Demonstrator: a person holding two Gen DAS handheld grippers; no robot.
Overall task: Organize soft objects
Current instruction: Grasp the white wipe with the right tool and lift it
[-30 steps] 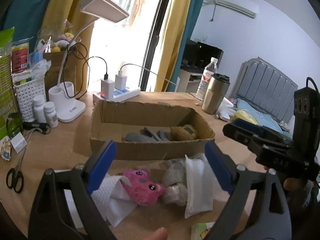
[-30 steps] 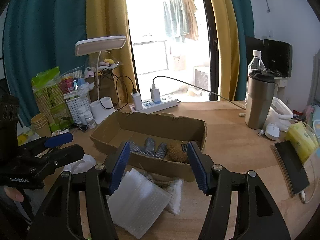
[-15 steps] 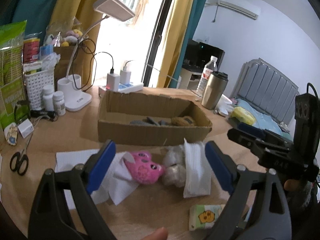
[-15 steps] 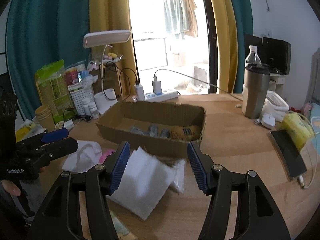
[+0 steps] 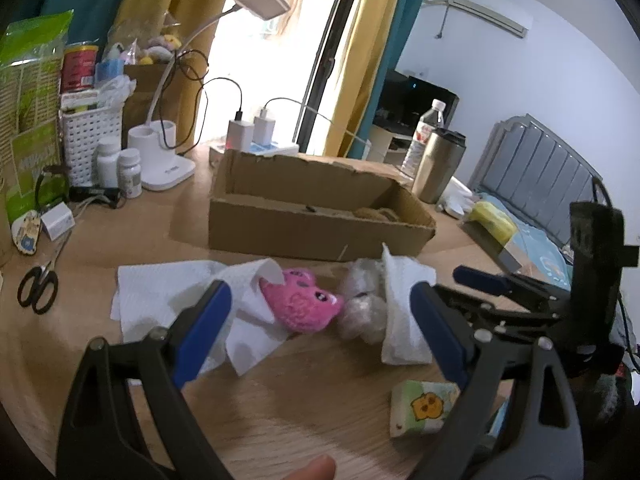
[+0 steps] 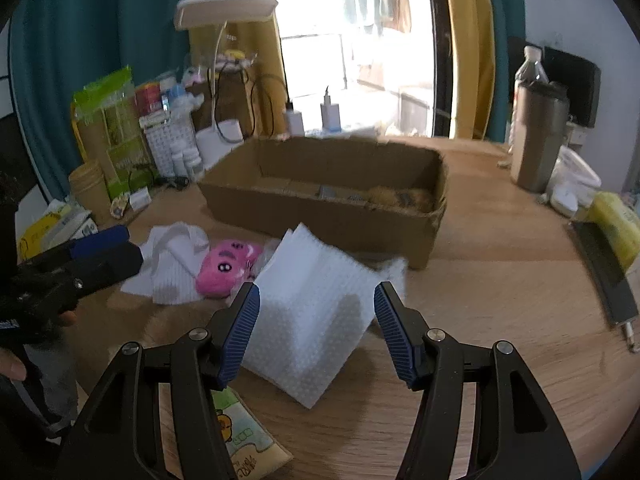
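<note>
Holding my left gripper (image 5: 320, 328) wide open and empty, I see the pink plush toy (image 5: 301, 307) just ahead between its fingers (paper towel (image 5: 168, 292) at left); my right gripper (image 6: 317, 330), open, straddles the white foam sheet (image 6: 316, 312).

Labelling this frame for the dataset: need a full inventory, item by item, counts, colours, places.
cardboard box: 1, brown, table centre, brown fuzzy item inside
pink plush toy: 1, pink, in front of box
paper towel: 1, white, left of toy
folded white cloth: 1, white, in front of right claw
wrapped bundles: 2, clear-grey, between toy and cloth
tissue pack: 1, green-yellow, near table edge
scissors: 1, black, far left
desk lamp: 1, white, behind box
pill bottles: 2, white, by lamp
tumbler: 1, steel, right of box
water bottle: 1, clear, behind tumbler
left claw: open, empty
right claw: open, empty
</note>
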